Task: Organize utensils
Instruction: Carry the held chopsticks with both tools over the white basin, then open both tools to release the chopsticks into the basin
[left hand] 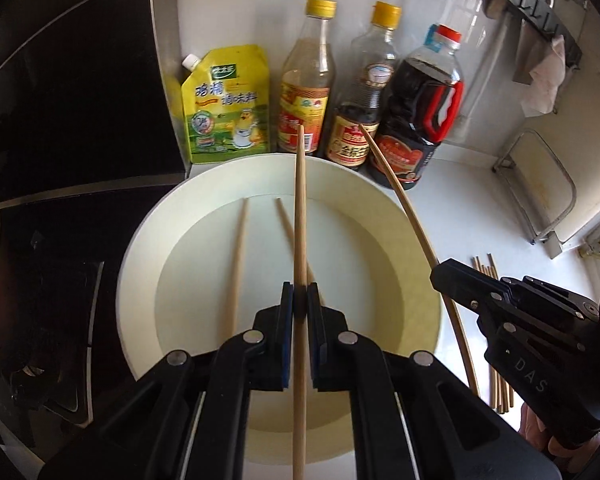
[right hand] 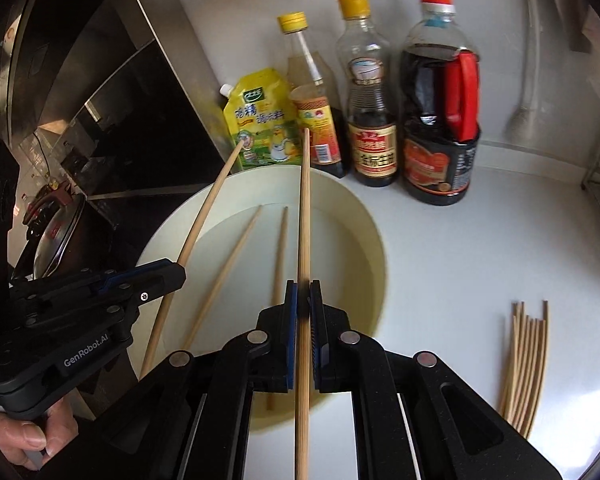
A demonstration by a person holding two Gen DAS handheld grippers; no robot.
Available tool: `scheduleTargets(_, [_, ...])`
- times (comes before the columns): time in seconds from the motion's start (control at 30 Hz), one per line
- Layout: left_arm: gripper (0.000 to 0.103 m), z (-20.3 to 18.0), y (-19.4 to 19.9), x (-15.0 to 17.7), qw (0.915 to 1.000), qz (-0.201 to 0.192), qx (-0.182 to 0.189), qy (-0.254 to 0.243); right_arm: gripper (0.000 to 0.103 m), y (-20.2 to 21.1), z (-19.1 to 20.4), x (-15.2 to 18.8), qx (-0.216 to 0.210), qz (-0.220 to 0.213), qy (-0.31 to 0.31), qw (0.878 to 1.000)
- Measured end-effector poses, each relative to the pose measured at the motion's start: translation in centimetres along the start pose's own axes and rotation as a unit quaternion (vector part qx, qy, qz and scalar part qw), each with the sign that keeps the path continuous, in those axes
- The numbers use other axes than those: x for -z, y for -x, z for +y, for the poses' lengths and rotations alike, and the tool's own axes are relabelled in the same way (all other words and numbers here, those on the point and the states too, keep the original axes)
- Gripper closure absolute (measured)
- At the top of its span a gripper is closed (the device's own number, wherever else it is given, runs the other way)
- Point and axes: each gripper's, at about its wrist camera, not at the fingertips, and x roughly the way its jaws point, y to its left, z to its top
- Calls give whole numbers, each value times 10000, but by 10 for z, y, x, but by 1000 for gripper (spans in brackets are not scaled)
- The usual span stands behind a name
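On the white kitchen counter (right hand: 460, 264), from left to right, you see the black stove (left hand: 60, 160), the cream basin (right hand: 360, 216) with two chopsticks (right hand: 278, 256) lying in it, a row of condiment bottles (right hand: 374, 92) behind, and the sorted chopstick bundle (right hand: 526, 356) at far right. Your left gripper (left hand: 300, 300) is clamped on one chopstick (left hand: 300, 200) above the basin, and your right gripper (right hand: 303, 298) is clamped on another chopstick (right hand: 305, 208) beside it. Each stick is pinched thinly near mid-length, so it may pivot or slip if swung, or its tip may strike a bottle.
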Motion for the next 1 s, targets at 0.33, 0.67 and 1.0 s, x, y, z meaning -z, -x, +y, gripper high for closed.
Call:
scheduleTargets(0.33, [95, 42, -50, -8, 9988, 470, 139, 88, 97, -68, 31, -12, 68, 675, 11, 9977])
scheduleTargets(0.67, [95, 52, -79, -4, 9964, 792, 239, 160, 97, -92, 23, -4, 212, 1056, -89, 9941])
scheduleTargets(1.0, [81, 59, -66, -7, 9971, 679, 180, 306, 97, -77, 23, -3, 277, 936, -8, 9952])
